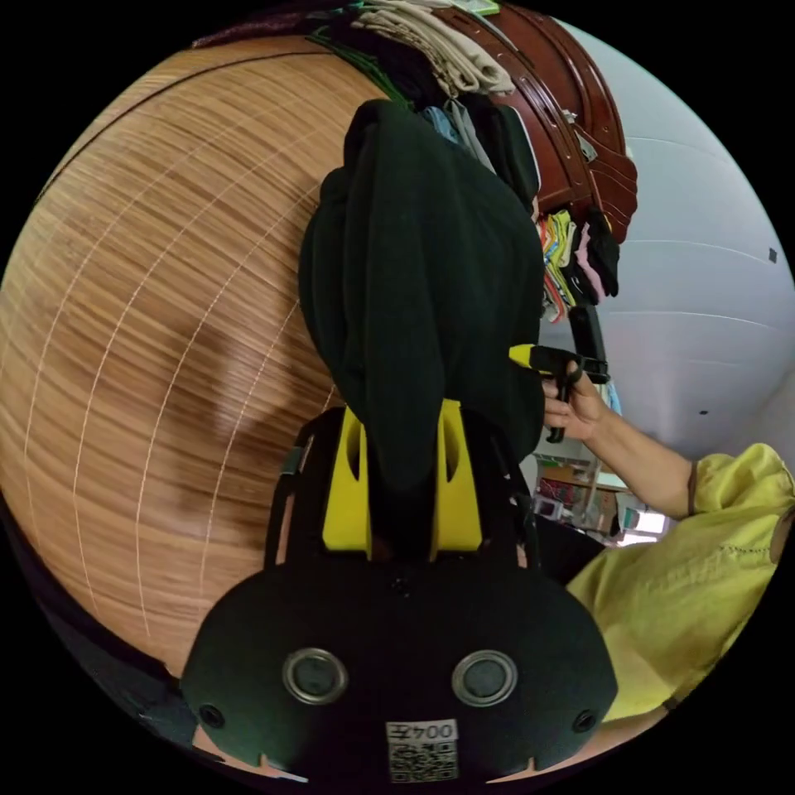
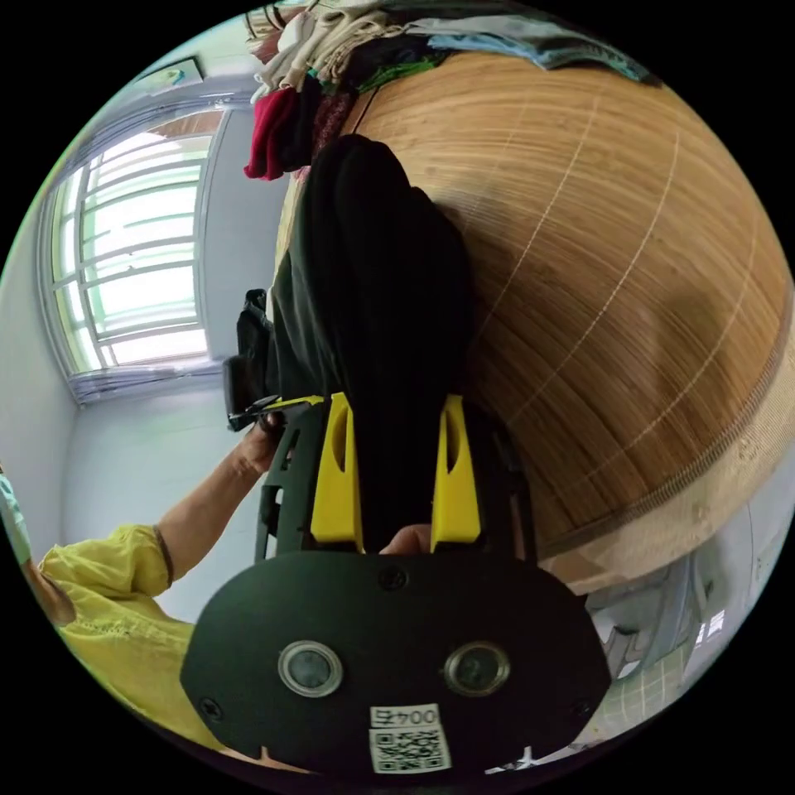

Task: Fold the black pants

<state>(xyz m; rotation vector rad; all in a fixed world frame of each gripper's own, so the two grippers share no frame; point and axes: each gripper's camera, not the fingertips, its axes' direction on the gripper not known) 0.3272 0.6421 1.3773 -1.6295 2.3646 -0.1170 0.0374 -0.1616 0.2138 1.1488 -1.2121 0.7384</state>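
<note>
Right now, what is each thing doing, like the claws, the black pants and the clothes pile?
Left claw: shut on the black pants.
Right claw: shut on the black pants.
Black pants: bunched, hanging lifted over the bamboo mat.
Bamboo mat: lying flat, bare where it shows.
Clothes pile: heaped at the mat's far edge, unfolded.

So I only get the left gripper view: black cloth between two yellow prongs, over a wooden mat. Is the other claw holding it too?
Observer: Yes. In the right gripper view the right claw is shut on the black pants as well.
Operator: What lies on that side of the room?
Observer: A bright window with bars.
Operator: Anything else on the mat there?
Observer: A dark red garment hangs at the mat's far edge, beside a clothes pile.
</note>
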